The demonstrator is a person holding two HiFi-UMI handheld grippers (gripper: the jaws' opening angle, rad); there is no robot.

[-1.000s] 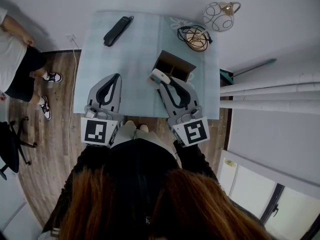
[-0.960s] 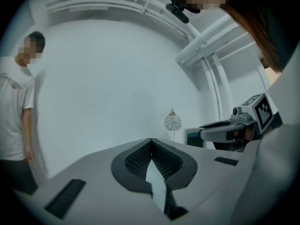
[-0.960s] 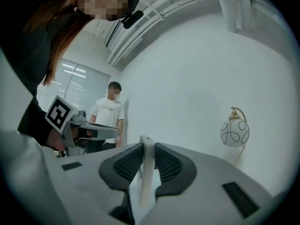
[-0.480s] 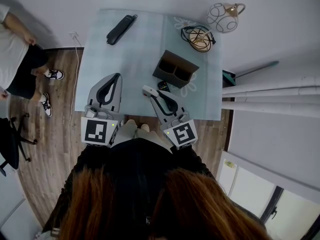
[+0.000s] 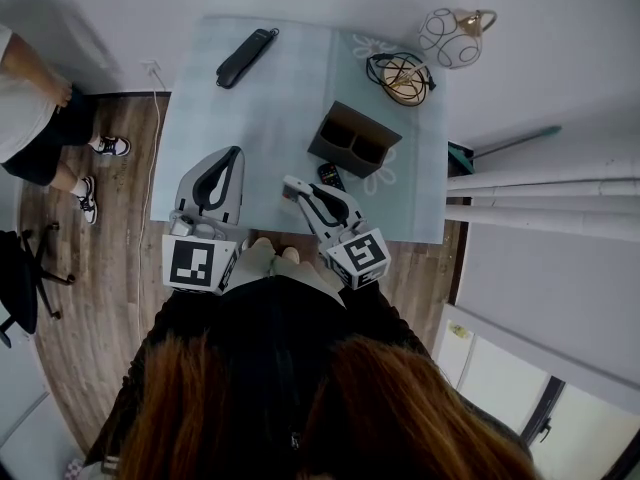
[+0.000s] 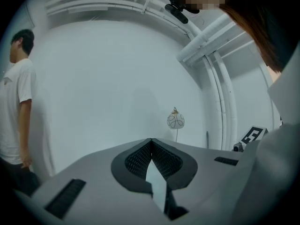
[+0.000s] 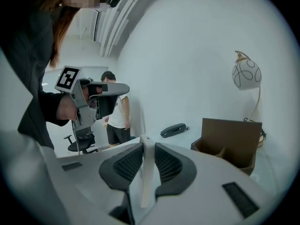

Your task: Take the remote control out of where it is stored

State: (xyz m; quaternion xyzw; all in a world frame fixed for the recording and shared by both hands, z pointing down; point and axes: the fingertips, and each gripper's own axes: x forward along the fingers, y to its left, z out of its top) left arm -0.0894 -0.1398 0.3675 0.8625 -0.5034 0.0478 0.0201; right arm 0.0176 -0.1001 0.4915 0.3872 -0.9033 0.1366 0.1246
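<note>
Pulling the remote clear of the box: mostly done

Left gripper [image 5: 234, 152] hangs low over the near edge of the table [image 5: 260, 118], jaws pressed together with nothing in them, so it has no part in this step. A phone handset [image 5: 245, 58] lies at the far left corner, well apart from everything else. Right gripper [image 5: 298, 188] sits lower right of centre, jaws pinching a slim white bar, which I read as the white remote [image 7: 146, 172]. The bar stands up between the pads, out of the box and near the table top. A black remote [image 5: 330, 176] lies flat on the table just beside the near side of the brown box [image 7: 232, 135]. The box's two compartments look empty from above, and nothing sticks out of them. A lamp [image 5: 450, 36] stands past the far right corner.

Judgement: the taking-out part looks complete. What's left is setting the white remote down and letting go, likely near the black one
</note>
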